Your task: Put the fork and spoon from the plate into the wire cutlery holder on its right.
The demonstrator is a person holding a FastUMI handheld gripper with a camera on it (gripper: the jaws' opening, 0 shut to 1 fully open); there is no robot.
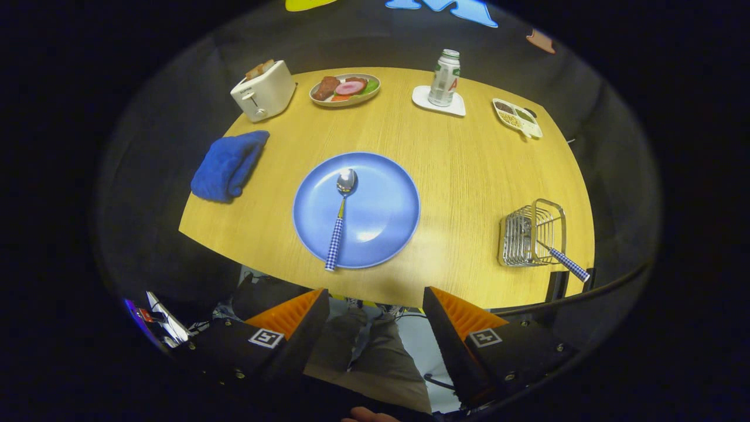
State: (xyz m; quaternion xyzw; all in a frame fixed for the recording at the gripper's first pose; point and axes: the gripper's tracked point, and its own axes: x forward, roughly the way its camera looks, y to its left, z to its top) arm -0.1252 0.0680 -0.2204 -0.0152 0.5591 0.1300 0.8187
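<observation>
Evidently the hand-held gripper (375, 310) hangs released and empty. The spoon (340, 217) lies on the plate (381, 217) just ahead; the fork (565, 261) seemingly already leans in the wire cutlery holder (530, 234). Light, stiff, slippery: grasp its checked handle.

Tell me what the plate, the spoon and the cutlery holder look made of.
Plate: smooth, glossy blue, likely plastic or glazed ceramic.
Spoon: shiny metal bowl, checked handle, maybe plastic.
Wire cutlery holder: bright chromed metal wire.
The gripper is open, short of the table.
</observation>
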